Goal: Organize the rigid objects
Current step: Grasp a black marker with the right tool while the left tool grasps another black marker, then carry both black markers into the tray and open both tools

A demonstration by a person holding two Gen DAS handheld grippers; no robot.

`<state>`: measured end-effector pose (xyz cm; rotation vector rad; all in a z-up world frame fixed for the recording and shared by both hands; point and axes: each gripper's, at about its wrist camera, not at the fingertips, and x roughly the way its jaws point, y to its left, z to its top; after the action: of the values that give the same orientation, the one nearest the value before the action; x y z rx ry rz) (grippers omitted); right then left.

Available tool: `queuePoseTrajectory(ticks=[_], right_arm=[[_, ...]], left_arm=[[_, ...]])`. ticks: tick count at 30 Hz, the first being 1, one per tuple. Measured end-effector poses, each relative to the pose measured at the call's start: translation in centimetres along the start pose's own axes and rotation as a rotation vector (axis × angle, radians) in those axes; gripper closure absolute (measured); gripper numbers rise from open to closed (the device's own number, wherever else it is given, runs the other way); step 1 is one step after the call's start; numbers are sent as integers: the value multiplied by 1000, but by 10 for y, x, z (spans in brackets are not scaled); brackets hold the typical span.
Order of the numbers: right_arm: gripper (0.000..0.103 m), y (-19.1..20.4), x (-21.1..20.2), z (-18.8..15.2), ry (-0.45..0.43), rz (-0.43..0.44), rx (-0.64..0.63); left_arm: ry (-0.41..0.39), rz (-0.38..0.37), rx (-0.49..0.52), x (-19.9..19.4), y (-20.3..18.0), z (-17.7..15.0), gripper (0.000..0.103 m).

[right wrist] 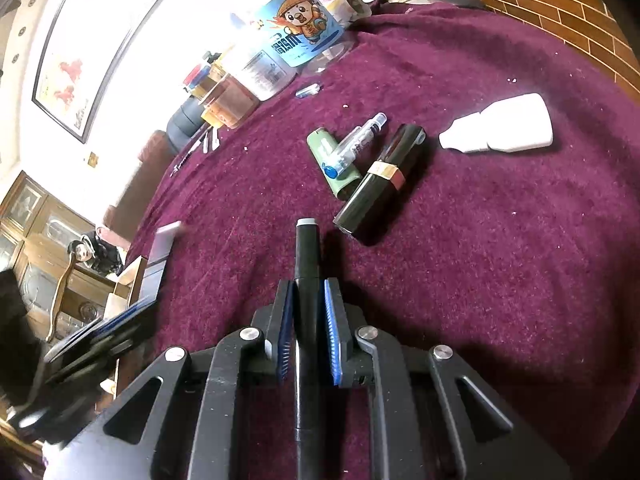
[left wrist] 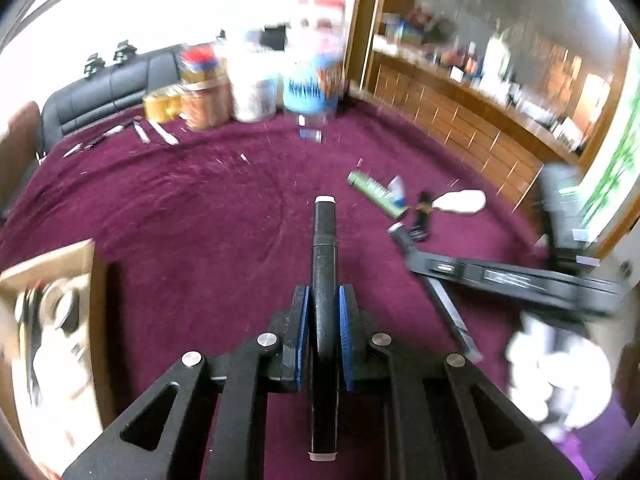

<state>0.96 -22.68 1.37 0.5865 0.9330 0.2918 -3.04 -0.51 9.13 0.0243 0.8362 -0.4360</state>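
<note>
My left gripper (left wrist: 324,300) is shut on a flat black marker (left wrist: 325,264) with white end caps, held above the purple cloth. My right gripper (right wrist: 307,292) is shut on a slim black pen (right wrist: 307,256) with a grey tip, also above the cloth. Ahead of the right gripper lie a black lipstick tube (right wrist: 380,180), a green lighter (right wrist: 330,162), a clear syringe-like pen (right wrist: 358,142) across it, and a white bottle (right wrist: 502,128). The left wrist view shows the same group: the lighter (left wrist: 376,194), the black tube (left wrist: 422,216), the white bottle (left wrist: 460,202), and my right gripper (left wrist: 398,232) with its pen.
A cardboard box (left wrist: 86,280) with items inside sits at the left edge. Several jars and tubs (right wrist: 300,32) stand at the far edge of the cloth (right wrist: 480,260). Small tools (left wrist: 140,132) lie far left. A small clear vial (right wrist: 308,90) lies near the tubs. A wooden cabinet (left wrist: 460,120) runs along the right.
</note>
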Motion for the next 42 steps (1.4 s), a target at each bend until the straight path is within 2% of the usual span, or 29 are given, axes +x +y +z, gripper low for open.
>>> queuePoseTrajectory(ticks=[3, 5, 9, 10, 12, 17, 21, 29, 36, 40, 42], right_arm=[[91, 4, 0, -2, -7, -17, -17], [91, 10, 1, -4, -13, -49, -42], [91, 33, 2, -12, -9, -177, -135], [91, 37, 1, -15, 6, -180, -140], [91, 43, -2, -19, 20, -143, -127], [91, 83, -17, -34, 39, -43, -147], [90, 130, -22, -44, 79, 41, -208], [90, 217, -8, -76, 165, 184, -330], [90, 271, 2, -94, 217, 212, -444], [90, 289, 17, -101, 268, 210, -470], [90, 297, 27, -107, 289, 200, -491]], left_arm=[[-92, -24, -49, -62, 18, -27, 92], [-138, -12, -83, -100, 35, -47, 92], [-180, 88, -150, -155, 73, -88, 92], [-176, 128, -187, -166, 89, -100, 92], [-164, 160, -273, -175, 118, -117, 92], [-129, 247, -408, -176, 163, -149, 91], [-103, 221, -505, -165, 185, -160, 91], [-40, 115, -600, -140, 209, -165, 91], [11, 110, -661, -115, 235, -151, 91], [16, 194, -665, -109, 246, -140, 91], [25, 209, -673, -103, 253, -139, 89]])
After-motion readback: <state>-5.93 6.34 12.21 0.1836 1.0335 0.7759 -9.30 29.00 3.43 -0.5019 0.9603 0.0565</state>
